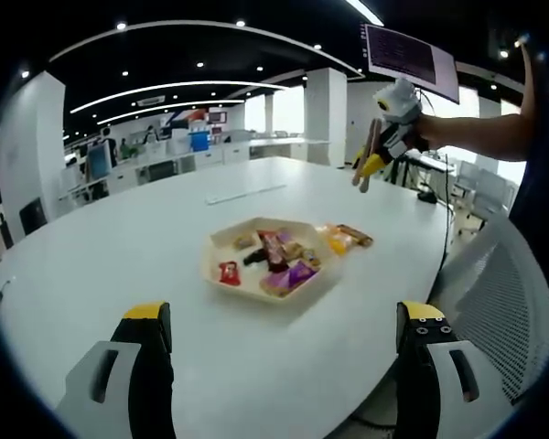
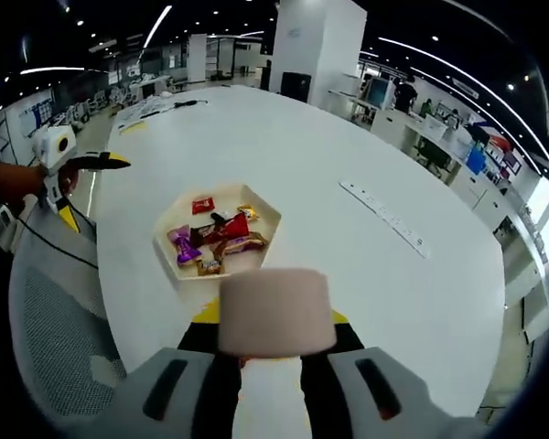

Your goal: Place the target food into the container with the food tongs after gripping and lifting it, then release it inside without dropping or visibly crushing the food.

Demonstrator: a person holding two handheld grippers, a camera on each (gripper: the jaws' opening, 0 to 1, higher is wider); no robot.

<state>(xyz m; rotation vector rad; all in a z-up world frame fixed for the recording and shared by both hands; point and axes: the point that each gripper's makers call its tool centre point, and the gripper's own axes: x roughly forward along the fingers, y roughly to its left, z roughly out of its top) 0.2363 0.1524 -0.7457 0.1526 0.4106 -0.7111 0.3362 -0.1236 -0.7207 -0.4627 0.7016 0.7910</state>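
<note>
Two tongs up over the white worktop (image 1: 119, 247). My right tongs (image 2: 273, 340) are clamped on a pale pink block of food (image 2: 274, 311), lifted above the worktop, near the hexagonal container (image 2: 256, 203) but not in it. My left tongs (image 1: 284, 322) gape wide, holding nothing. Container has wrapped candies (image 1: 279, 261) inside; more wrappers (image 1: 343, 238) lie just beside it.

Bare table (image 1: 119, 247) all around hexagonal tray (image 1: 221, 245).
</note>
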